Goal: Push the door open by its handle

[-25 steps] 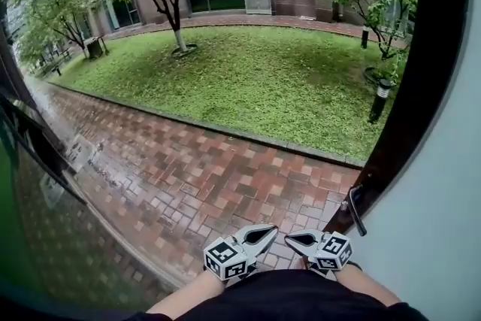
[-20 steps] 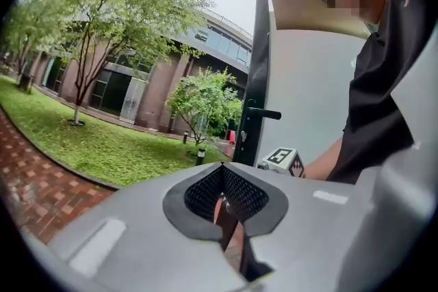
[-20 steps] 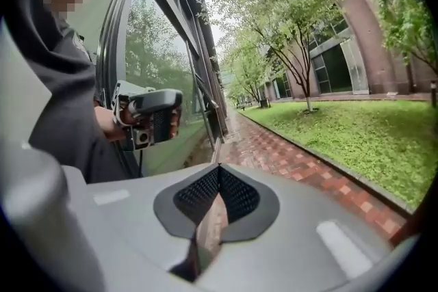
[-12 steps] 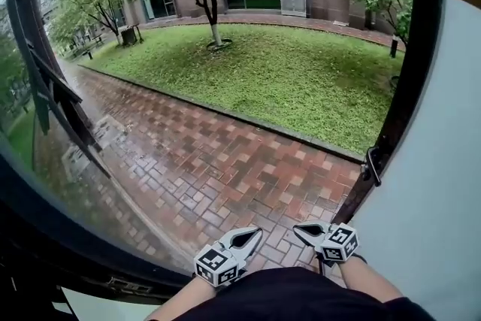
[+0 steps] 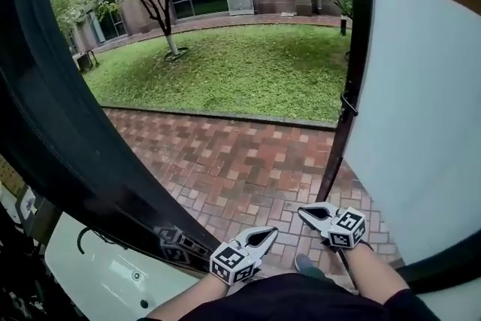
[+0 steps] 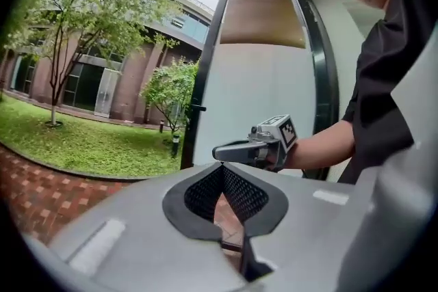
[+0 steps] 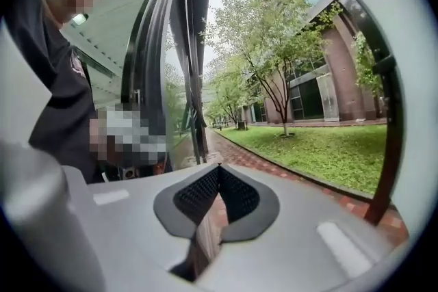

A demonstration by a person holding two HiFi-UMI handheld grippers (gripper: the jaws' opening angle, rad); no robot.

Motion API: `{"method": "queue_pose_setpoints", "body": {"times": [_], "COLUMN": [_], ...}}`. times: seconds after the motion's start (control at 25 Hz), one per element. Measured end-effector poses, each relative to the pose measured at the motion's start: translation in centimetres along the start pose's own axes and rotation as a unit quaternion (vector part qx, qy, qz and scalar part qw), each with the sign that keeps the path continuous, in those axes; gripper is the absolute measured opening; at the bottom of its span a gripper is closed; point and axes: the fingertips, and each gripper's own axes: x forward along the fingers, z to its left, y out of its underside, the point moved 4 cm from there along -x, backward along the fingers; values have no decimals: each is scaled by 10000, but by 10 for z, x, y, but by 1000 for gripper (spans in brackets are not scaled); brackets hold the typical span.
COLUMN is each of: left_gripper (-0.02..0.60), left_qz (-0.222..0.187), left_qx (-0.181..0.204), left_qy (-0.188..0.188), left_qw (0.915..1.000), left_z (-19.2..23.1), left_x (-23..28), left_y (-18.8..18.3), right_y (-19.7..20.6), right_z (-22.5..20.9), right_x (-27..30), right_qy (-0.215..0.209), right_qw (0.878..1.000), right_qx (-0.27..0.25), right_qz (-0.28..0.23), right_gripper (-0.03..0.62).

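Door open, both grippers clear of it
Left gripper (image 5: 268, 234) and right gripper (image 5: 305, 213) sit low at centre, jaws pressed together on nothing. The door (image 5: 406, 109) fills the right of the frame, and its handle (image 5: 347, 103), seemingly a small lever, sits on the dark edge well above them. With nothing bracing it, the door may swing shut onto the right gripper

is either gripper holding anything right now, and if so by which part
Nothing is held. The left gripper and the right gripper both have their jaws together with nothing between them, out over the brick paving and apart from the door handle.
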Motion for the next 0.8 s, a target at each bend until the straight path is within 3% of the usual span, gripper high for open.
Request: {"method": "queue_pose_setpoints", "body": {"times": [0.12, 0.24, 0.32, 0.52, 0.68, 0.8], "left_gripper": [0, 0, 0, 0, 0, 0], "left_qz": [-47, -172, -193, -258, -322, -363], "left_qx": [-119, -147, -93, 31, -346, -646], "left_qy": [213, 605, 658, 416, 74, 85], "left_qw": [9997, 9979, 9976, 9988, 9989, 9972], "left_z": [-33, -67, -85, -129, -173, -216], "left_x": [-34, -54, -74, -114, -127, -112], "left_y": [-3, -6, -4, 8, 28, 37], "right_y": [-3, -5, -3, 8, 24, 36], "right_z": [62, 101, 124, 173, 209, 231], "right_x": [-22, -60, -75, -119, -169, -220], "right_qy": [70, 491, 584, 601, 552, 546], "right_qw": [9999, 9985, 9977, 9971, 9966, 9968], "right_qx": [108, 226, 300, 400, 550, 528], "right_qz": [-7, -67, -145, -223, -268, -231], "right_gripper": [0, 0, 0, 0, 0, 0]}}
